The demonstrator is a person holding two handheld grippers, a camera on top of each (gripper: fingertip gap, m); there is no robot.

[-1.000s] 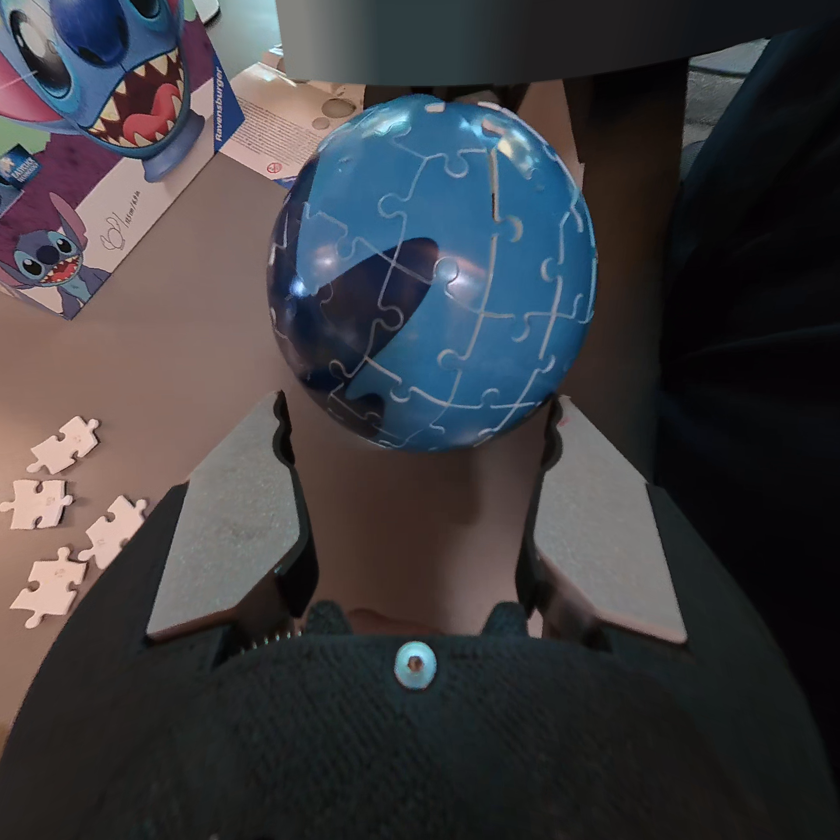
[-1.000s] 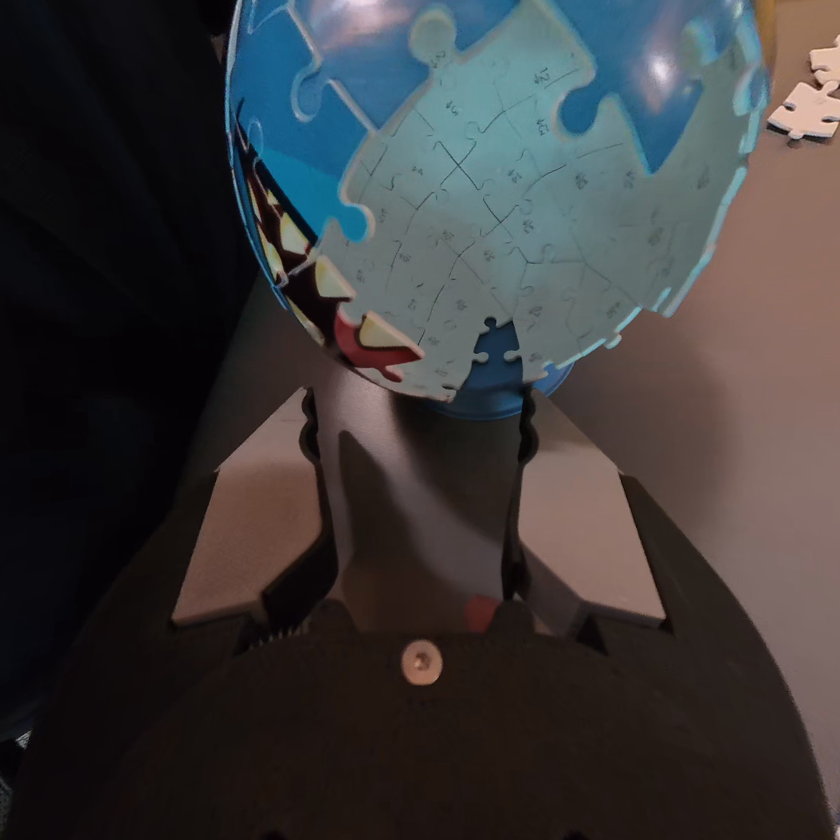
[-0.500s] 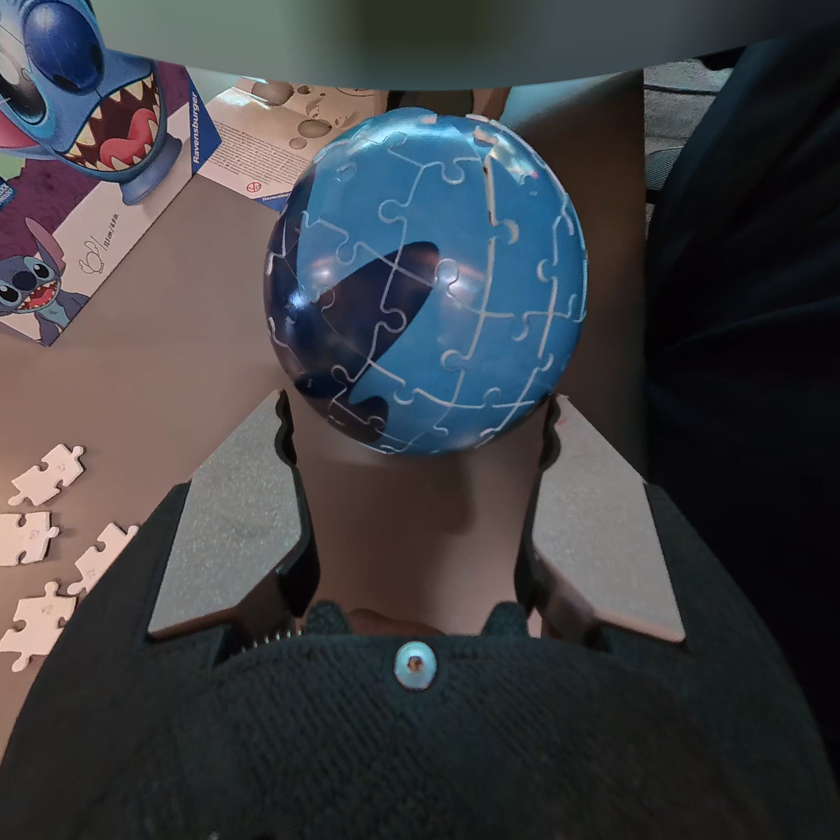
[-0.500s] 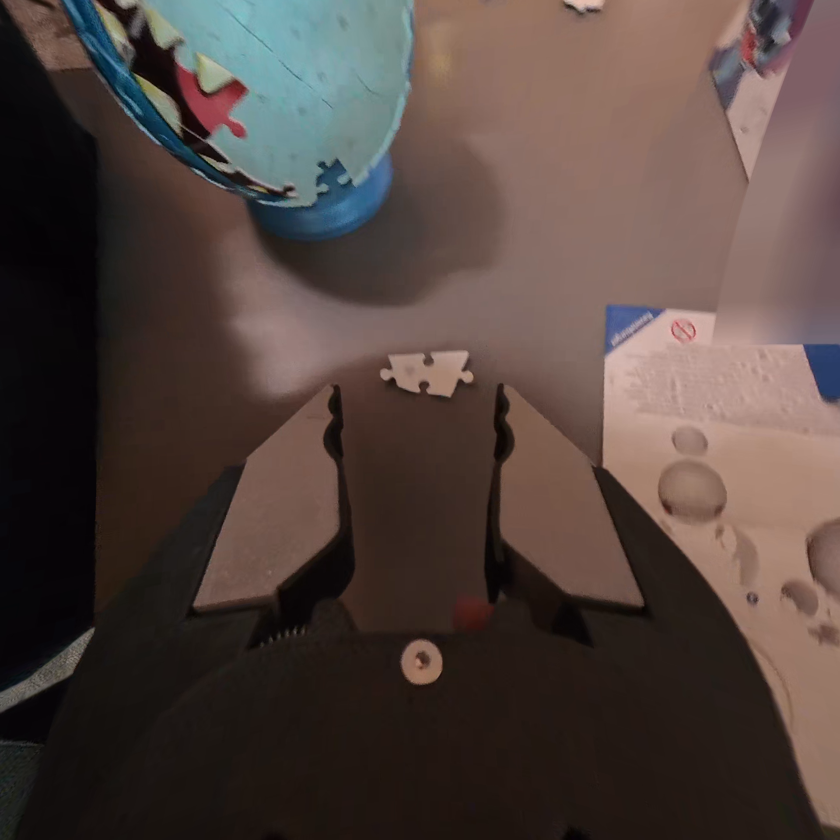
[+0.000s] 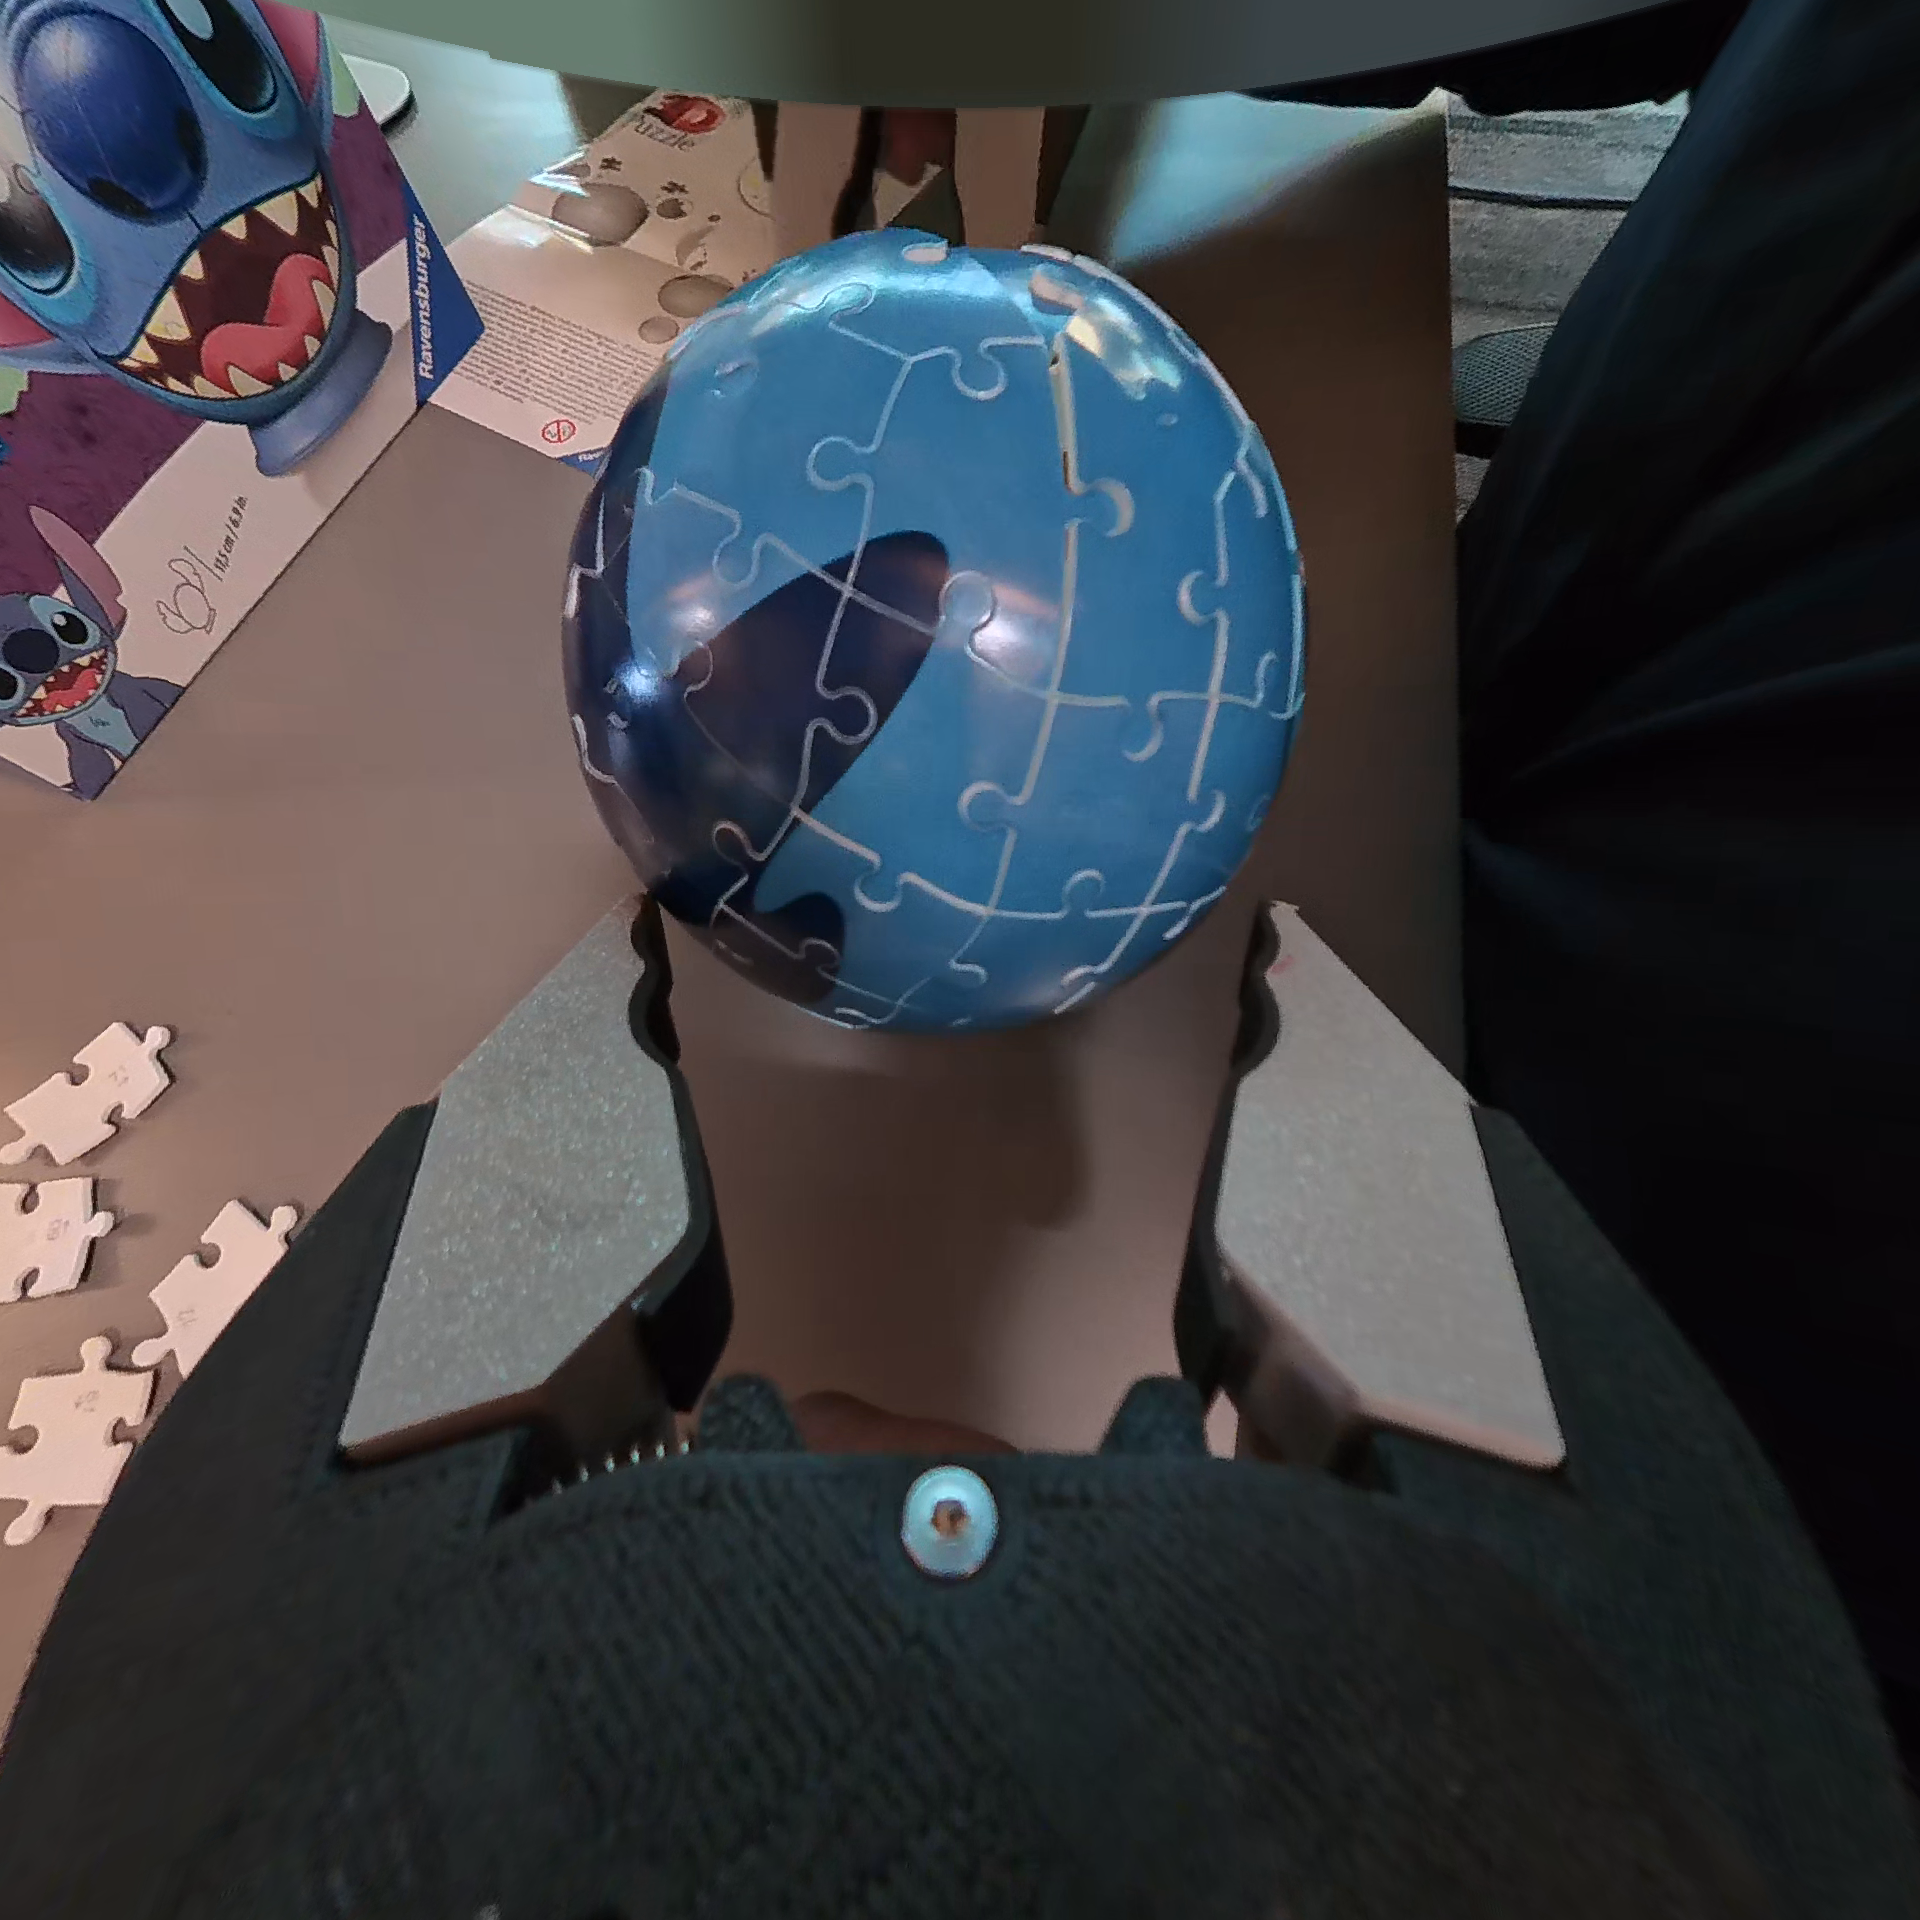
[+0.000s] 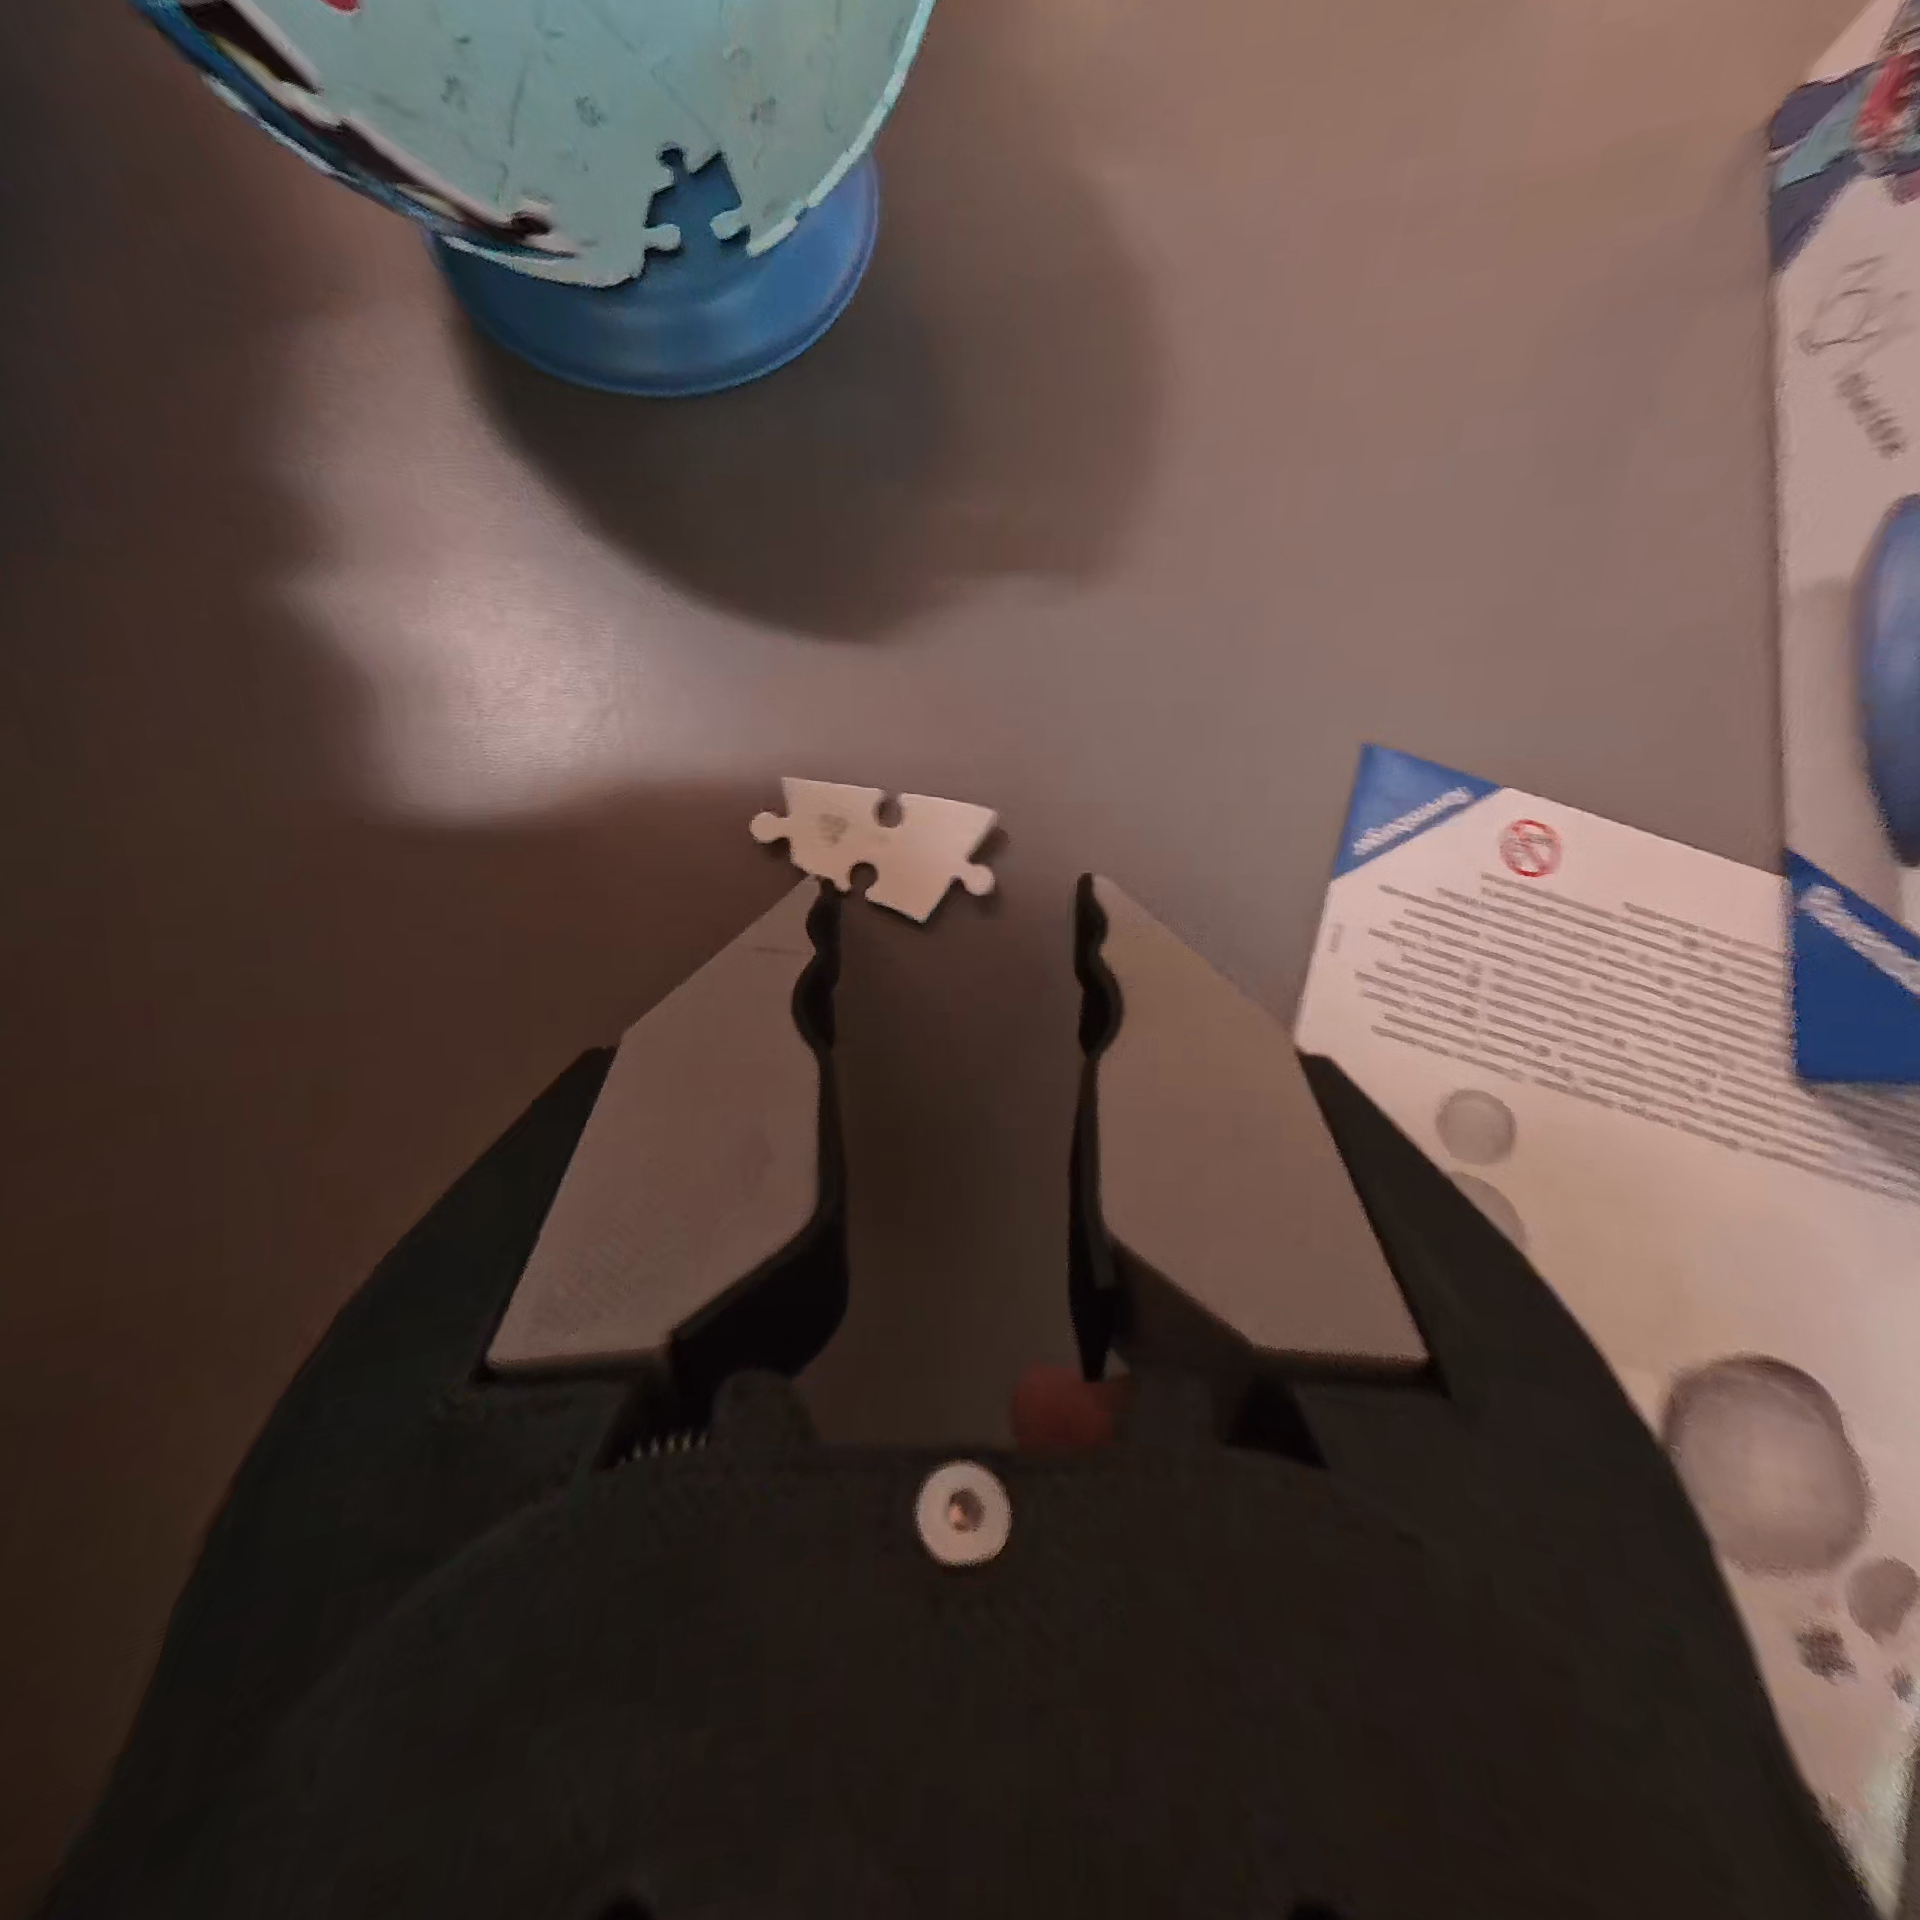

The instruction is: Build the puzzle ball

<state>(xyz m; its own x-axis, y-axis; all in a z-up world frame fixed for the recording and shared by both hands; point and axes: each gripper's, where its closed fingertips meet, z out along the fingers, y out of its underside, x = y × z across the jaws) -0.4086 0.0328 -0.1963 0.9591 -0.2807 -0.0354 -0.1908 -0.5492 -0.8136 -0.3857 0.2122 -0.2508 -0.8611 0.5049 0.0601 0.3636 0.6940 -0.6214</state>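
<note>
Ball [image 5: 935, 644] sits on its blue stand [image 6: 665, 301] on the brown desk [image 6: 1351, 416], blue pieces joined over most of it, with an unfilled gap low on one side showing the pale inner faces. Left tool [image 5: 951, 935] hangs just short of it, jaws spread wide, empty. Right tool [image 6: 951, 904] is spread too, empty, pointing down at 2 joined white pieces [image 6: 883, 842] lying face-down; its left tip is right at their edge. 4 loose pieces [image 5: 83, 1247] lie left, near the box [image 5: 208, 364] and leaflet [image 6: 1558, 987].
</note>
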